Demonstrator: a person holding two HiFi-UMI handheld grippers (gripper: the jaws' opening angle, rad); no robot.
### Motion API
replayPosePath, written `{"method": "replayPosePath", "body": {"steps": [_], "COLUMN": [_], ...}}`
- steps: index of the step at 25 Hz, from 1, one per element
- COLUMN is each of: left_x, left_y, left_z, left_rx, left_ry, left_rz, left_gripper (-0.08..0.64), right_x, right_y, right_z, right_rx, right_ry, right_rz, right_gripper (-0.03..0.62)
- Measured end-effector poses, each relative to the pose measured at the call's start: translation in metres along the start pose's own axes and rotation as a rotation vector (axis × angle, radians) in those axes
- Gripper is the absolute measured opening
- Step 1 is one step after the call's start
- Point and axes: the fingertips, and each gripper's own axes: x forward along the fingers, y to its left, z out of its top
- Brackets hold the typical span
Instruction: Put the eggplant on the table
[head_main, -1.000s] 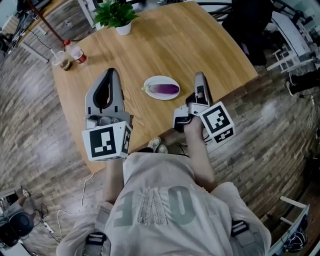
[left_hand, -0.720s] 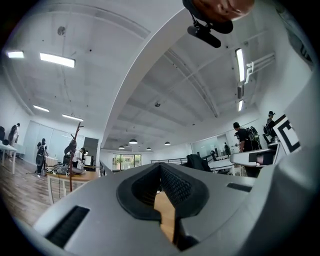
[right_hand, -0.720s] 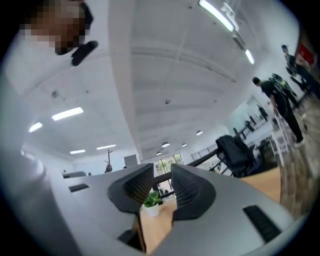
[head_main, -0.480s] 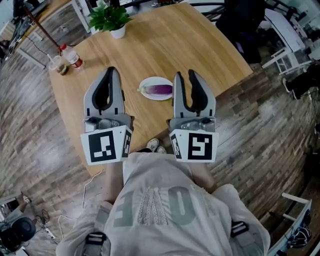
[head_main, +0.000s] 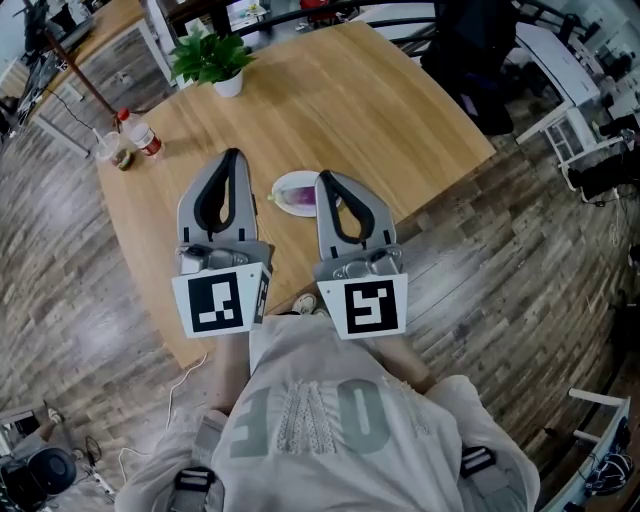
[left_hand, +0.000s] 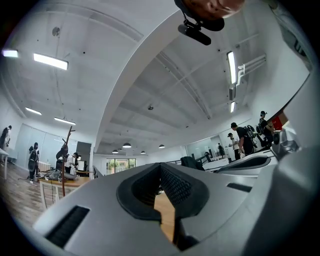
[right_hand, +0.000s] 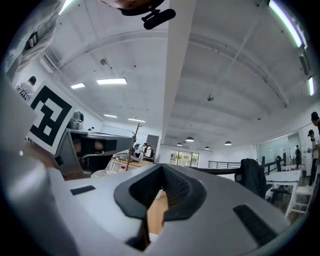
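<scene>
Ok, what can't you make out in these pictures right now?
Eggplant and plate, head view: partly hidden behind the right gripper.
Bottle label, head view: too small to read.
Both gripper views: own jaws block nearly all the table; no eggplant visible.

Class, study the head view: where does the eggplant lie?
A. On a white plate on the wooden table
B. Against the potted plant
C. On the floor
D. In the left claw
A: the purple eggplant lies on the white plate, which sits on the wooden table.
</scene>
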Motion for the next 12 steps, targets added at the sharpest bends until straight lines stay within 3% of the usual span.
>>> {"method": "replayPosePath", "body": {"steps": [12], "left_x": [0.008], "left_y": [-0.01], "left_z": [-0.002], "left_rx": [-0.003], "left_ry": [0.009], "left_rz": [-0.027], "left_gripper": [0.008], "right_x": [0.001], "right_y": [-0.015], "right_z": [-0.012], "right_rx": [0.047], "right_ry": [0.031], "right_rz": [-0.022], "right_gripper": [0.017]}}
